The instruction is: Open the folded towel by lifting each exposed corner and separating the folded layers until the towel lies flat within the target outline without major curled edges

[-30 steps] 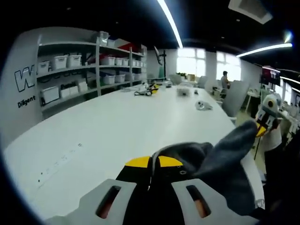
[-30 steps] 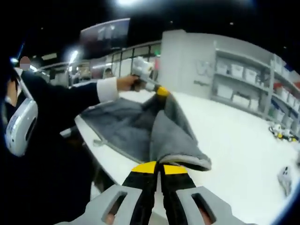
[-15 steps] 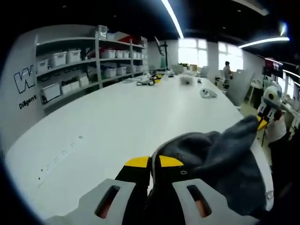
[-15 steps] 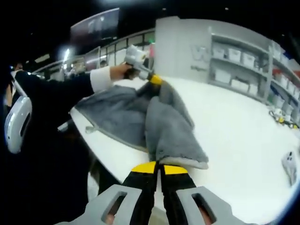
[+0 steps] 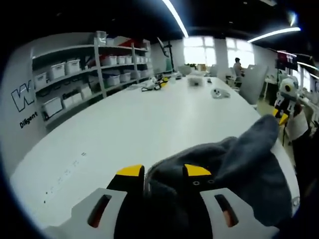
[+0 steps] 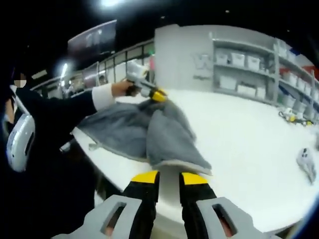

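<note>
A grey towel (image 5: 234,164) lies bunched at the near end of the white table (image 5: 149,114). My left gripper (image 5: 163,172) is open, its yellow-tipped jaws spread with a fold of towel still lying between them. In the right gripper view the towel (image 6: 149,132) spreads half unfolded near the table's (image 6: 239,139) corner, one layer doubled over toward me. My right gripper (image 6: 170,178) is open just short of the towel's hemmed edge, with bare table showing between its jaws. The left gripper (image 6: 158,94) sits at the towel's far corner, and the right gripper (image 5: 281,117) at its other end.
Shelves with white bins (image 5: 75,74) line the wall beside the table. Small devices (image 5: 217,93) and a yellow-black tool (image 5: 157,83) lie at the far end. A person's dark sleeve (image 6: 55,114) reaches in past the table's edge. A white device (image 6: 306,164) lies at the right.
Both grippers were shut on towel corners and now stand open. The towel has settled lower onto the table, and the right gripper has drawn slightly back from its edge.
</note>
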Demonstrator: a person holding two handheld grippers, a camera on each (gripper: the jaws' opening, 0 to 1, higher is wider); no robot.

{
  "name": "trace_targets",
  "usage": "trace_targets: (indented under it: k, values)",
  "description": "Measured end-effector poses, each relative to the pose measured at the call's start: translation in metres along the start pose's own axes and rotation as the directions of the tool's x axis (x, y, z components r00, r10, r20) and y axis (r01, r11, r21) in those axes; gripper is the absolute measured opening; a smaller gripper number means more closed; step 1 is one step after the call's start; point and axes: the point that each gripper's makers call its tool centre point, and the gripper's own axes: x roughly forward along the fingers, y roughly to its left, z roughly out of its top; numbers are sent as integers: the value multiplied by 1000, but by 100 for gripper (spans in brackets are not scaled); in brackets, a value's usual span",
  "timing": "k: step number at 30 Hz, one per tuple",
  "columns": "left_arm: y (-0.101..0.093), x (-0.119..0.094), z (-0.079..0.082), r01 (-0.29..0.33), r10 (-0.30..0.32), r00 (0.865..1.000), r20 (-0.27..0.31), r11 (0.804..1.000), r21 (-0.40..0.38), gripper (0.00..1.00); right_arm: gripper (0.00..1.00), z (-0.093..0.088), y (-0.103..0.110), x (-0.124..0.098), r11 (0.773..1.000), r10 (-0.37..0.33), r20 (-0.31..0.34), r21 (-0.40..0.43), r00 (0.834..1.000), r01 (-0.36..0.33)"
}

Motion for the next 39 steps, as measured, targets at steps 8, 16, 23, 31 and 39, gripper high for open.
trace_targets:
  k: [8, 16, 23, 31, 39]
  values:
    - [-16, 17, 18, 50, -51, 999, 7, 995, 81, 39, 27, 5, -7, -9, 1000, -21, 52, 19, 998, 20]
    - [-33, 38, 21, 114, -112, 993, -21, 982, 152, 46, 30, 10, -23, -12, 997, -76, 78, 17, 994, 75]
    - [-38, 50, 21, 155, -148, 988, -53, 970, 187, 49, 26, 10, -25, -9, 972, -93, 107, -206, 990, 114]
    - [-42, 64, 14, 184, -165, 981, -100, 954, 238, 52, 25, 10, -25, -4, 951, -93, 100, -286, 991, 118]
    - [-43, 80, 5, 217, -178, 971, -158, 933, 287, 46, 21, 9, -28, 1, 916, -94, 96, -381, 991, 124]
